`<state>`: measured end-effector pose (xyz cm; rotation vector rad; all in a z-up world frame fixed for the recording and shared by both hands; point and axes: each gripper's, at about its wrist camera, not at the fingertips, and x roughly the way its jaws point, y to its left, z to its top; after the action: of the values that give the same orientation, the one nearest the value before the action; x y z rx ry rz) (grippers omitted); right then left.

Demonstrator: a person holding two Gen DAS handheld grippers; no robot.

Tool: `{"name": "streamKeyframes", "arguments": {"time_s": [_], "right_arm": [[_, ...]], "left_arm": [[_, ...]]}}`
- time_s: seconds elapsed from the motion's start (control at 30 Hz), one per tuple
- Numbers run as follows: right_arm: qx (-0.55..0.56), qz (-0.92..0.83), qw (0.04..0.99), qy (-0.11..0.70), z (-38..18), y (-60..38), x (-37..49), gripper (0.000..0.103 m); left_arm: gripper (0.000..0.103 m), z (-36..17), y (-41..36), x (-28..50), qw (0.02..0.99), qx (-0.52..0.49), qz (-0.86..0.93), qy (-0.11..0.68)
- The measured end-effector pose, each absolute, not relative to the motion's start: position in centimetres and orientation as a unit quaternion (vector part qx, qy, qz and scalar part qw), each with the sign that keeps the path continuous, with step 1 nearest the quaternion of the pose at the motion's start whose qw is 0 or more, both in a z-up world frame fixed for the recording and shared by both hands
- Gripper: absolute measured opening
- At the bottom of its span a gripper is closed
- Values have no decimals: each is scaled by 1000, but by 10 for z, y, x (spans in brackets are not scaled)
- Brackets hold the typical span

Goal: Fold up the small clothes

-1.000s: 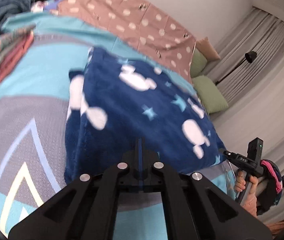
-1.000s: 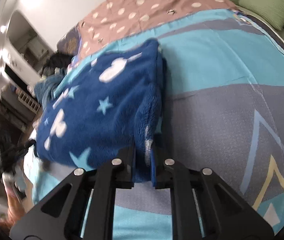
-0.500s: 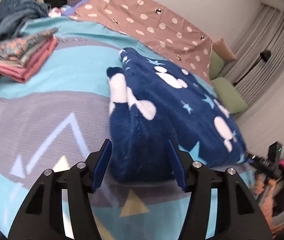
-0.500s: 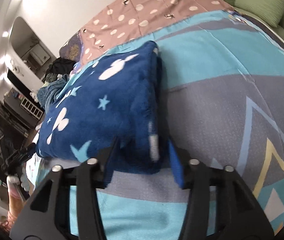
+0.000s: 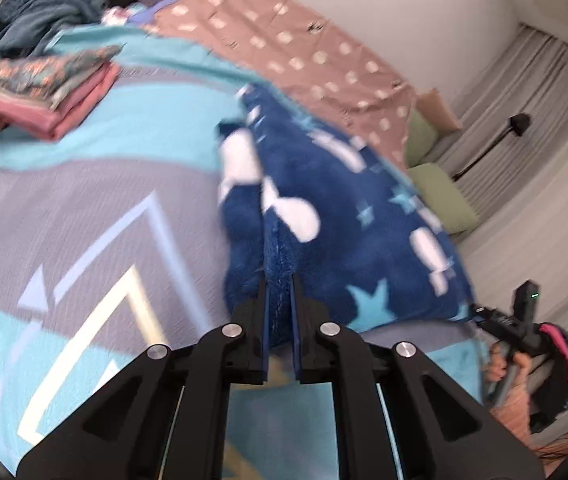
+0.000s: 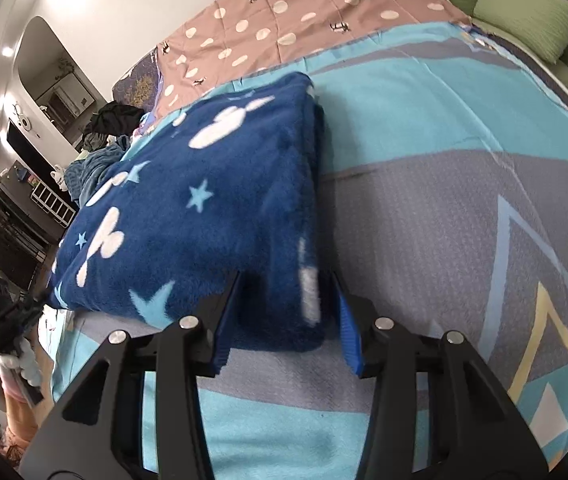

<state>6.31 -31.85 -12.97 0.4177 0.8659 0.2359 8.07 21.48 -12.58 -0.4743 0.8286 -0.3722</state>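
A folded dark blue fleece garment [image 5: 335, 216] with white shapes and pale blue stars lies on the bed, on a bedspread [image 5: 84, 208] of turquoise and grey bands with triangle outlines. It sits near the bed's front edge, its folded layers stacked.

The left claw [image 5: 280, 292] is pinched tight on a ridge of the garment's near corner, with fleece squeezed between its two blue-lined fingers [image 5: 262, 308]. The right claw [image 6: 285, 300] straddles the other near corner: its jaws are closing, with the thick folded edge between them. Its left pad touches the fleece, while a small gap shows on the right side, so it has no firm hold. In the left wrist view the person's hand [image 5: 511, 372] grips the other claw's handle at the lower right.

Farther back on the bedspread, to the left, rests a stack of folded clothes [image 5: 40, 96], pink below and patterned on top. Behind it is a heap of unfolded clothes [image 5: 44, 16]. A brown spotted sheet [image 6: 303, 16] covers the far part of the bed, with green cushions [image 6: 523, 16] beside it and grey curtains [image 5: 543, 140] beyond.
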Motion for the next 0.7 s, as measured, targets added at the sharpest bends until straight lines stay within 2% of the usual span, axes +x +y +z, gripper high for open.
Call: {"name": "streamKeyframes", "arguments": {"time_s": [0.13,0.23,0.33,0.5,0.7], "right_arm": [[186,114,884,414,-127,-320,63,46],[178,129,890,400,-119,-321,57,45],[182,143,889,395,-118,-324,55,40],[216,181,875,393,-119,-338,60,40],[206,164,880,394,-108,-364,77,40]], "left_arm": [[13,-114,210,84,887,-203,-153,386],[23,-79,189,82,918,-124,-129,354],[31,-44,154,82,926,-94,-180,319],[37,-31,44,103,881,-46,-326,340],[37,-63,-112,106,815,88,-436,372]]}}
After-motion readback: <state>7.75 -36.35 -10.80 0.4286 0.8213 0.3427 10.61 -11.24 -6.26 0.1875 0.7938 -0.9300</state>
